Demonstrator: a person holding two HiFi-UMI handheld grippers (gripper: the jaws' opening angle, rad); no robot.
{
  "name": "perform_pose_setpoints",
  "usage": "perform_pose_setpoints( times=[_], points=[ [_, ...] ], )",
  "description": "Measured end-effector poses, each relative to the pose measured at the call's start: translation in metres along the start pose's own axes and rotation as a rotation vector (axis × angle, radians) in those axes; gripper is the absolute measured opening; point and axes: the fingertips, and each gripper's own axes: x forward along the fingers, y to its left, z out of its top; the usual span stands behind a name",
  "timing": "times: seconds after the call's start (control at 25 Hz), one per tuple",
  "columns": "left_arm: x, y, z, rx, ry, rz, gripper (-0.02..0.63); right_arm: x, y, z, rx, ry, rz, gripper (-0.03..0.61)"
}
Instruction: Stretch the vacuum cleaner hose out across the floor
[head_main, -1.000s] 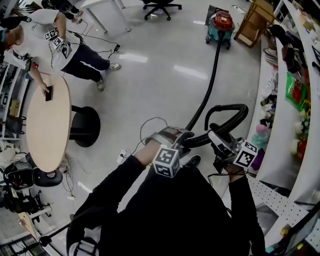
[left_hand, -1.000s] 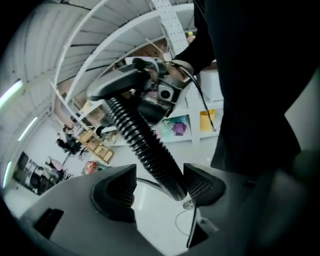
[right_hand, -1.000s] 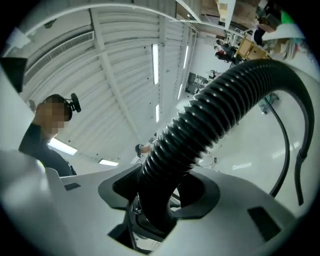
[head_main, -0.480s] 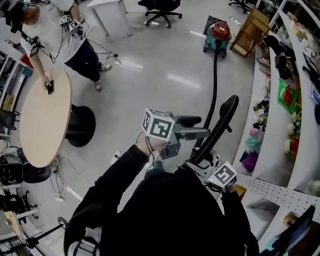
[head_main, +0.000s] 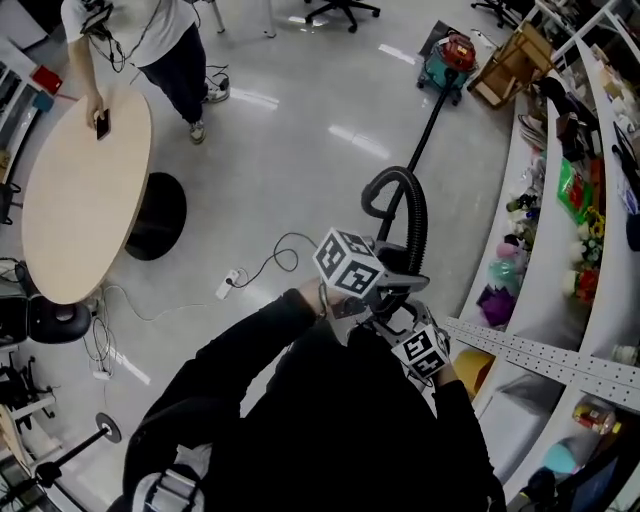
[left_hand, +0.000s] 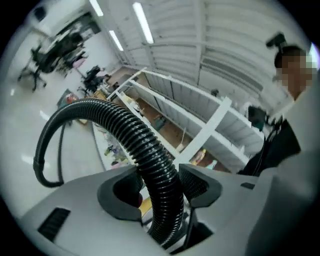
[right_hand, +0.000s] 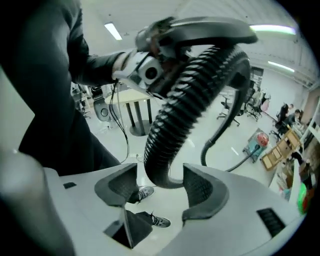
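Cradling the ribbed black flexible vacuum hose (right_hand: 167, 125) loosely in the right hand-held gripper (right_hand: 160, 172), closest to the body: leaning it against one pad, leaving a sliver of floor showing beside the other, just now easing these jaws a little wider. Clamping the same hose a short way along in the left hand-held gripper (left_hand: 159, 172), pressing both pads on the ribs, just now closing those jaws around it. Holding up a tall arch of slack beyond the two grippers, bending over and dropping back to the glossy pale grey floor (head_main: 300, 170). Running on from there in a nearly straight line toward the red-and-teal canister vacuum cleaner (head_main: 455, 52), standing far off beside a slatted wooden rack (head_main: 510, 60).

Judging the job as well along: lying flat over most of the length already, leaving only the raised loop and the end in hand to be drawn out and set down. Probably needing one more pull away from the canister before lowering the end.
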Motion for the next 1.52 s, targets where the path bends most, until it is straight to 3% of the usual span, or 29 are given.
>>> perform_pose_setpoints(
  times=[0.08, 0.16, 0.28, 0.36, 0.44, 0.56, 0.64, 0.68, 0.72, 0.76, 0.8, 0.88, 0.96, 1.04, 1.16, 1.32, 1.4, 1.48, 1.52],
  points=[
    [-0.008, -0.008, -0.028, 0.197, 0.12, 0.096, 0.238, -0.013, 0.002, -0.008, 0.163, -0.047, 0.015, 0.302],
    [-0.015, -0.015, -0.054, 0.354, 0.218, 0.171, 0.23, -0.044, 0.001, 0.003, 0.382, -0.237, 0.09, 0.302],
    [-0.023, -0.04, -0.084, 0.473, 0.268, 0.202, 0.232, -0.11, -0.011, 0.041, 0.681, -0.619, 0.257, 0.302],
    [-0.022, -0.065, -0.101, 0.535, 0.28, 0.201, 0.232, -0.147, -0.022, 0.061, 0.81, -0.804, 0.358, 0.302],
    [-0.013, -0.092, -0.12, 0.63, 0.304, 0.212, 0.232, -0.176, -0.028, 0.076, 0.879, -0.937, 0.464, 0.302],
    [0.018, -0.127, -0.157, 0.808, 0.386, 0.253, 0.232, -0.212, -0.021, 0.085, 0.921, -1.04, 0.584, 0.321],
    [0.041, -0.142, -0.189, 0.908, 0.46, 0.292, 0.232, -0.234, -0.008, 0.074, 0.917, -1.078, 0.6, 0.328],
    [0.049, -0.145, -0.205, 0.924, 0.489, 0.315, 0.232, -0.24, 0.001, 0.062, 0.894, -1.079, 0.559, 0.327],
    [0.055, -0.146, -0.221, 0.909, 0.513, 0.338, 0.232, -0.241, 0.01, 0.046, 0.851, -1.06, 0.487, 0.313],
    [0.057, -0.146, -0.237, 0.864, 0.535, 0.357, 0.232, -0.238, 0.02, 0.029, 0.794, -1.024, 0.404, 0.24],
    [0.057, -0.147, -0.251, 0.789, 0.552, 0.365, 0.232, -0.234, 0.032, 0.014, 0.736, -0.984, 0.332, 0.229],
    [0.045, -0.155, -0.271, 0.555, 0.516, 0.342, 0.244, -0.226, 0.059, -0.012, 0.628, -0.9, 0.233, 0.216],
    [0.023, -0.168, -0.266, 0.292, 0.37, 0.302, 0.249, -0.221, 0.086, -0.029, 0.509, -0.804, 0.143, 0.215],
    [0.003, -0.184, -0.236, 0.115, 0.177, 0.251, 0.249, -0.218, 0.112, -0.041, 0.379, -0.725, 0.06, 0.212],
    [0.0, -0.212, -0.175, 0.0, -0.052, 0.125, 0.255, -0.207, 0.154, -0.053, 0.214, -0.648, -0.009, 0.212],
    [0.021, -0.223, -0.143, -0.167, -0.159, -0.01, 0.387, -0.174, 0.23, -0.058, 0.023, -0.519, -0.002, 0.212],
    [0.015, -0.233, -0.142, -0.229, -0.191, -0.089, 0.388, -0.148, 0.266, -0.057, -0.043, -0.449, 0.002, 0.209],
    [-0.01, -0.243, -0.149, -0.225, -0.216, -0.136, 0.375, -0.117, 0.288, -0.057, -0.043, -0.371, -0.033, 0.204],
    [-0.024, -0.244, -0.16, -0.196, -0.209, -0.123, 0.273, -0.101, 0.293, -0.062, -0.014, -0.318, -0.063, 0.2]
  ],
)
